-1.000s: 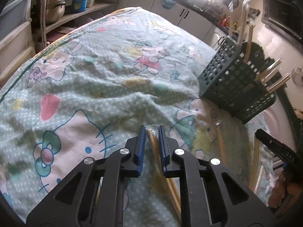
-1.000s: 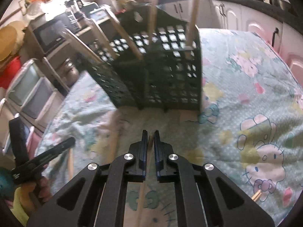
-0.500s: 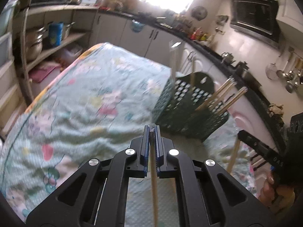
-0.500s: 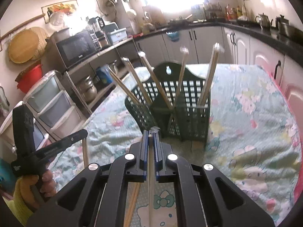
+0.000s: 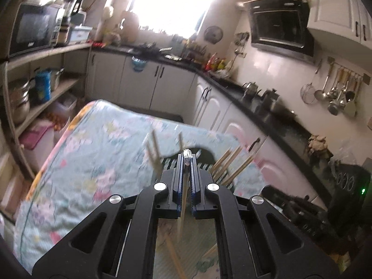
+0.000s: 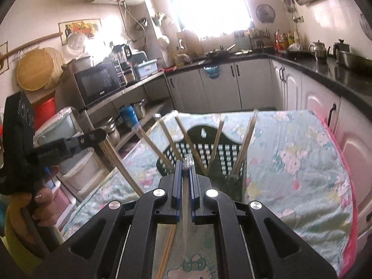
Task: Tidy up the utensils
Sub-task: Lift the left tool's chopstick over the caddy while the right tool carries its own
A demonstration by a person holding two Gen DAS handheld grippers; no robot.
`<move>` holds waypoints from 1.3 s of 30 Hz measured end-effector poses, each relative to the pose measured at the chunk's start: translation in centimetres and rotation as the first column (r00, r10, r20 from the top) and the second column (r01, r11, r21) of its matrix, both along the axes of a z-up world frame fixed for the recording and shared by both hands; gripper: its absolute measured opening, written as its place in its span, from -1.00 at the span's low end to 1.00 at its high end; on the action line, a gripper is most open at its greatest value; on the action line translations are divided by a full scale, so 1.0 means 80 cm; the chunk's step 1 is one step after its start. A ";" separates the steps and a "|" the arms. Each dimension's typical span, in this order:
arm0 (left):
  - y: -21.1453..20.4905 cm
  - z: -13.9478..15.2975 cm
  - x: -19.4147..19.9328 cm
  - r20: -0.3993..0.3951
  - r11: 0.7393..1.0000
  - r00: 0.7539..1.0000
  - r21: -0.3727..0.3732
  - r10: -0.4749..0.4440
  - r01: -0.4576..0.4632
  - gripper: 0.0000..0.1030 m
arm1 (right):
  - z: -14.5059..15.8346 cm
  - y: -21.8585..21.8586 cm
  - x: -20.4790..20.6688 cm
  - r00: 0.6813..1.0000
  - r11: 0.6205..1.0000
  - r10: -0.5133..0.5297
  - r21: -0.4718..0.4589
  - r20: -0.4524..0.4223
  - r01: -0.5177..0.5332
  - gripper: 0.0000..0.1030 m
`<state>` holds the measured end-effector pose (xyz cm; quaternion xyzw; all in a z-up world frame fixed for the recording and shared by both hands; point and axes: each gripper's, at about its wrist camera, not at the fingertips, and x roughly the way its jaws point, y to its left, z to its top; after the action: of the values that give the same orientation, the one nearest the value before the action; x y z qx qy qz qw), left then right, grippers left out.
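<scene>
My left gripper (image 5: 186,157) is shut on a plastic-wrapped pair of chopsticks (image 5: 183,207) that hangs down below its jaws, high above the table. Behind its tips the dark green slotted basket (image 5: 201,151) holds several upright chopsticks (image 5: 154,150). My right gripper (image 6: 185,162) is shut on another wrapped pair of chopsticks (image 6: 185,223), just in front of the basket (image 6: 210,147). In the right wrist view the left gripper (image 6: 91,137) shows at the left with its chopsticks (image 6: 122,166) slanting down. Loose chopsticks (image 6: 166,252) lie on the cloth below.
A cartoon-print cloth (image 6: 300,162) covers the table. Kitchen cabinets and a dark counter (image 5: 267,116) run along the right, with shelves holding pots (image 5: 21,102) at the left. A person's hand (image 6: 44,200) holds the left tool. More chopsticks (image 5: 173,253) lie under the left gripper.
Both grippers have risen off the cloth, each carrying a wrapped pair of chopsticks. The left jaws closed on theirs. The basket now sits lower in both views.
</scene>
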<state>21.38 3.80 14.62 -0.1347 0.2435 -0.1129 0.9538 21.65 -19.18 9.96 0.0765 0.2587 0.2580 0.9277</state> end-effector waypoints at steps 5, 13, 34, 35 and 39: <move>-0.015 0.041 0.018 0.059 1.000 0.998 0.010 -0.007 0.006 -0.98 | 0.032 -0.009 0.011 0.997 0.999 -0.034 0.014 0.063 0.034 -0.89; -0.037 0.063 0.049 0.121 1.000 0.993 0.022 0.008 -0.011 -0.98 | 0.083 -0.028 0.047 0.983 0.992 -0.116 0.061 0.144 0.108 -0.89; -0.068 0.014 0.114 0.148 0.998 0.989 0.060 0.006 -0.015 -0.98 | 0.063 -0.037 0.135 0.943 0.967 -0.256 0.054 0.212 0.250 -0.89; -0.069 0.010 0.115 0.147 0.998 0.989 0.062 0.009 -0.018 -0.98 | 0.059 -0.037 0.138 0.944 0.967 -0.255 0.054 0.211 0.249 -0.89; -0.072 -0.003 0.118 0.146 0.998 0.989 0.064 0.004 -0.014 -0.98 | 0.044 -0.033 0.143 0.945 0.968 -0.250 0.060 0.209 0.243 -0.89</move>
<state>30.82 -1.93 14.37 -0.0960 0.1761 -0.1101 0.9735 33.09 -21.79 13.52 0.0954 0.1410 0.1510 0.9738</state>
